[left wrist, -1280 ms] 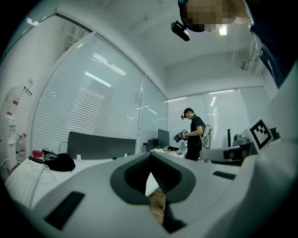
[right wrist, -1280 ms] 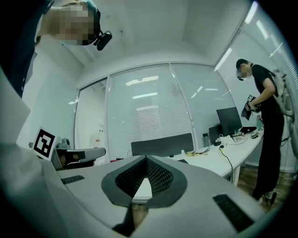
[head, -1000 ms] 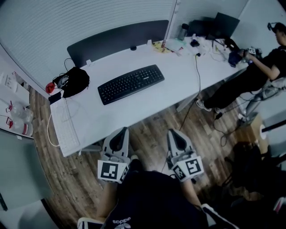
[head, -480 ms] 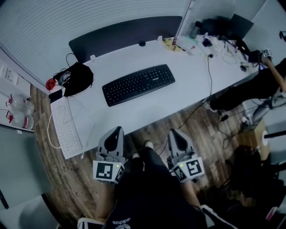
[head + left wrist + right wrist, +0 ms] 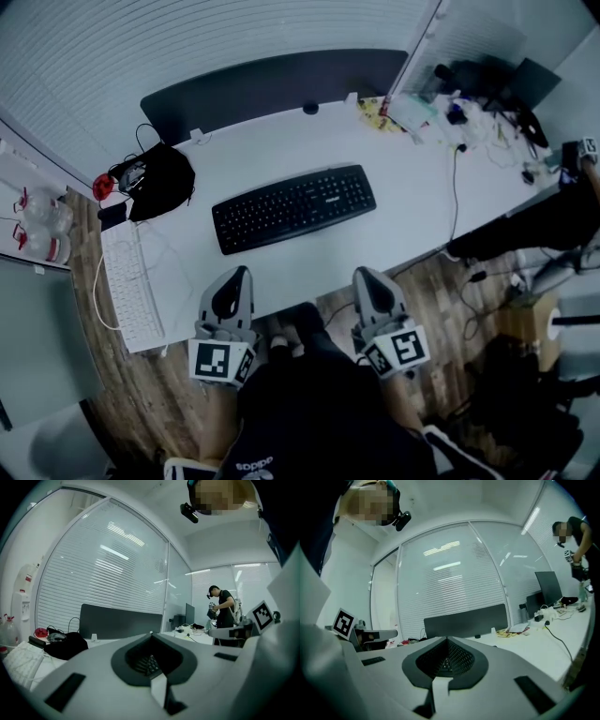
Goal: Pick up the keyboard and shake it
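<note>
A: Head view?
B: Looks steeply down on the desk (image 5: 272, 155) from above.
A: Gripper views?
B: Sit low at its near edge, facing across; share keyboard (image 5: 293, 206) and dark partition (image 5: 272, 82) with head view.

A black keyboard (image 5: 293, 207) is seen on the white counter (image 5: 412, 178). It is long and thin, and many small dark keys are set on it in rows. It is laid flat with the keys facing up. It is turned a little, so its right end is farther from the near edge of the counter than its left end. It is placed close to the middle of the counter. In the left gripper view only a small bit of its keys can be seen
</note>
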`<control>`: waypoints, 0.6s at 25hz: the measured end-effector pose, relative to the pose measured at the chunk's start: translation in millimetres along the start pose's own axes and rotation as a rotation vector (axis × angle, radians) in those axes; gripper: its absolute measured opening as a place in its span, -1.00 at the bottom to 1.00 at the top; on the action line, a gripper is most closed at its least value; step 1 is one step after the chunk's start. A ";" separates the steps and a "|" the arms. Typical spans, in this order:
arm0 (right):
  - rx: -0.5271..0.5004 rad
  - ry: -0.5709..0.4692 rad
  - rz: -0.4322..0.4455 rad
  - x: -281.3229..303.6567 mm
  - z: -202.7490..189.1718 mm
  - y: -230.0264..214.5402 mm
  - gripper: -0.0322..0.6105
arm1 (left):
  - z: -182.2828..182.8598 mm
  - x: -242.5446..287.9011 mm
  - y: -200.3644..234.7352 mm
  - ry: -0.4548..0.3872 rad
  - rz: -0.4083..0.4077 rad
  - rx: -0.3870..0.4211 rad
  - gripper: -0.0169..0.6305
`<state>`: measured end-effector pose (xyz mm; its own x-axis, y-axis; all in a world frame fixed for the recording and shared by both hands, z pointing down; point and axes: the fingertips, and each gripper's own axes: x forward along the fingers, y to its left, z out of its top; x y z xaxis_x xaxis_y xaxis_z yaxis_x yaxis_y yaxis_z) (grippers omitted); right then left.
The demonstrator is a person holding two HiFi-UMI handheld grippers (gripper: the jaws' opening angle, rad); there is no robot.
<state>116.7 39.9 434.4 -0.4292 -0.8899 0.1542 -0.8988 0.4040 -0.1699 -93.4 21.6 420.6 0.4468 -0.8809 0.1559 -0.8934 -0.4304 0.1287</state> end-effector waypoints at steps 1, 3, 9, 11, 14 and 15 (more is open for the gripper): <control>-0.003 0.006 0.005 10.5 3.7 -9.1 -0.89 | 3.1 10.2 3.6 -0.005 0.012 -0.006 -0.94; -0.007 0.013 0.019 31.2 12.8 -25.6 -0.89 | 10.1 31.0 10.7 -0.019 0.042 -0.021 -0.94; 0.014 0.039 0.089 75.8 25.6 -63.0 -0.89 | 17.5 76.6 16.5 -0.010 0.114 -0.012 -0.94; 0.017 0.055 0.108 86.3 22.5 -72.1 -0.89 | 11.8 80.8 22.2 0.006 0.152 -0.014 -0.94; 0.016 0.075 0.126 103.2 21.0 -82.5 -0.89 | 3.7 82.1 36.7 0.031 0.215 -0.027 -0.94; 0.019 0.078 0.130 108.2 21.0 -85.5 -0.89 | 1.4 81.6 41.8 0.040 0.236 -0.031 -0.94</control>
<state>149.0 -95.3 445.2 -0.5477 -0.8112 0.2047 -0.8339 0.5096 -0.2117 -94.3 -68.6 437.3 0.2281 -0.9476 0.2239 -0.9717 -0.2069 0.1143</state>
